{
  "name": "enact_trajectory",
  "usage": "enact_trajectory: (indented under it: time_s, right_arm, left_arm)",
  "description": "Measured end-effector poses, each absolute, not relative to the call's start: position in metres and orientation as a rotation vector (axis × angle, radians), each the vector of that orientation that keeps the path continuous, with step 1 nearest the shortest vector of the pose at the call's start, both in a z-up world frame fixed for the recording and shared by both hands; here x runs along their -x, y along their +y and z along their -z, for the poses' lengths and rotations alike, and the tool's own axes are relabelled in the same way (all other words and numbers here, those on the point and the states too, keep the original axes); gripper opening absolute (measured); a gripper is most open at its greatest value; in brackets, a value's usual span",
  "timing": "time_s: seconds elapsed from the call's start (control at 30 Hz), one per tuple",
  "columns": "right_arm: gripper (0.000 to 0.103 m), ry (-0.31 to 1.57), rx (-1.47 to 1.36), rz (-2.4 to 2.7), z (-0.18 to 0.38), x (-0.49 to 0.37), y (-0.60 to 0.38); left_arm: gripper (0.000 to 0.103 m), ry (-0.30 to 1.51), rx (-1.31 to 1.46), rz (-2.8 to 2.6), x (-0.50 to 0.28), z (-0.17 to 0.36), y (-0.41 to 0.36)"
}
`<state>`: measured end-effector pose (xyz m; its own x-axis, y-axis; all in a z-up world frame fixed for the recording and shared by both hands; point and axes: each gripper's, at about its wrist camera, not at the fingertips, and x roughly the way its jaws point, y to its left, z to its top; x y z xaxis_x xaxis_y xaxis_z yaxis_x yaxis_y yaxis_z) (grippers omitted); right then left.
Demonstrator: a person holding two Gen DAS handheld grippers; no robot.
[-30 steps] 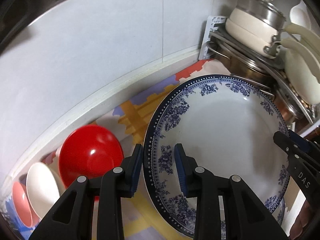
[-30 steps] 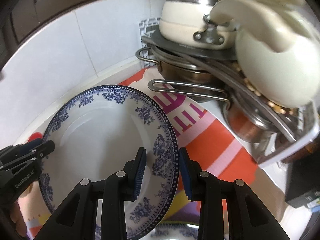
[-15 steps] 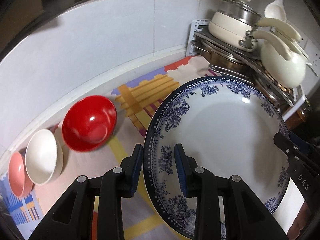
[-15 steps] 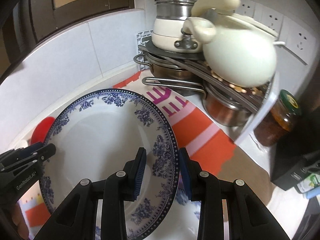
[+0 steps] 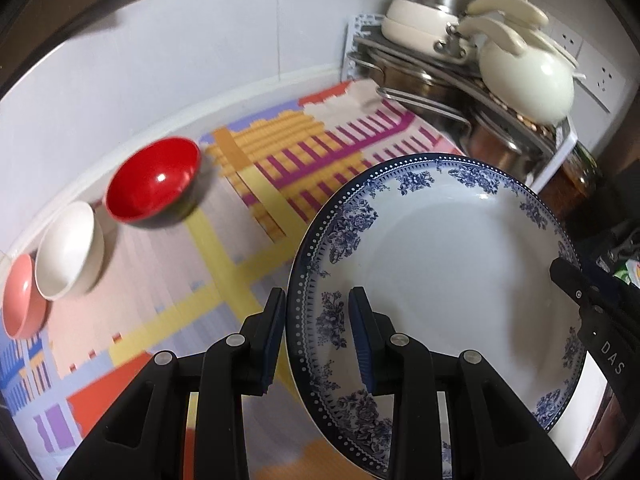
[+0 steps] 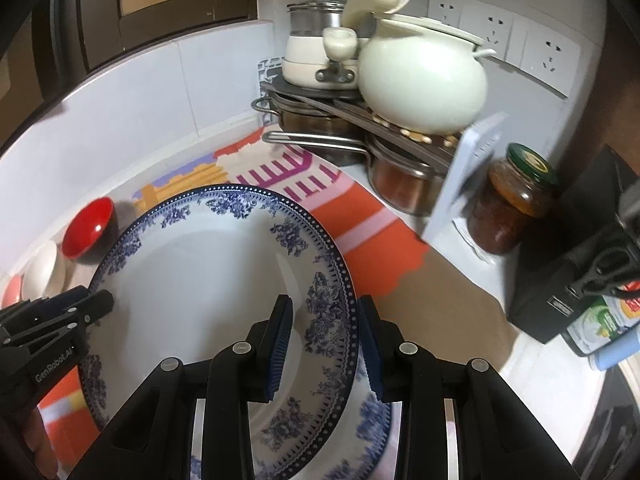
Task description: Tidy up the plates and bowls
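A large white plate with a blue floral rim (image 5: 448,280) is held above the counter, tilted, between both grippers. My left gripper (image 5: 318,340) is shut on its left rim; it also shows in the right wrist view (image 6: 86,312). My right gripper (image 6: 324,344) is shut on its right rim (image 6: 332,312) and shows at the right edge of the left wrist view (image 5: 576,292). Another blue-patterned plate (image 6: 376,420) lies below. A red bowl (image 5: 154,182), a white bowl (image 5: 68,250) and a pink bowl (image 5: 20,296) stand in a row along the wall.
A colourful mat (image 5: 256,184) covers the counter. In the back right corner a rack holds steel pots (image 6: 320,124), a cream lidded pot (image 6: 420,80) and a small lidded pot (image 6: 316,52). A jar (image 6: 508,204) and a black box (image 6: 568,280) stand at right.
Both grippers have drawn back and up with the plate, away from the wall and rack. More of the mat, the three bowls and the jar have come into view.
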<state>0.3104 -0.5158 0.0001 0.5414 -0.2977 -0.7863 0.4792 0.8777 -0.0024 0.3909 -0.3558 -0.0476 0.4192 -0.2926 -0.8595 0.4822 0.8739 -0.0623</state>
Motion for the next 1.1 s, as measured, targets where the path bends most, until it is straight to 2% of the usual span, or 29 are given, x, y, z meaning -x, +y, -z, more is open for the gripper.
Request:
enact_trajectory:
  time_s: [0.47, 1.1]
  right_arm:
    - [0.035, 0.966, -0.261, 0.458, 0.043, -0.276, -0.535]
    - [0.035, 1.044, -0.271, 0.429, 0.080, -0.274, -0.544]
  left_arm:
    - [0.032, 1.075, -0.244, 0.464, -0.358, 0.082, -0.373]
    - [0.033, 1.123, -0.303, 0.429, -0.347, 0.109, -0.383]
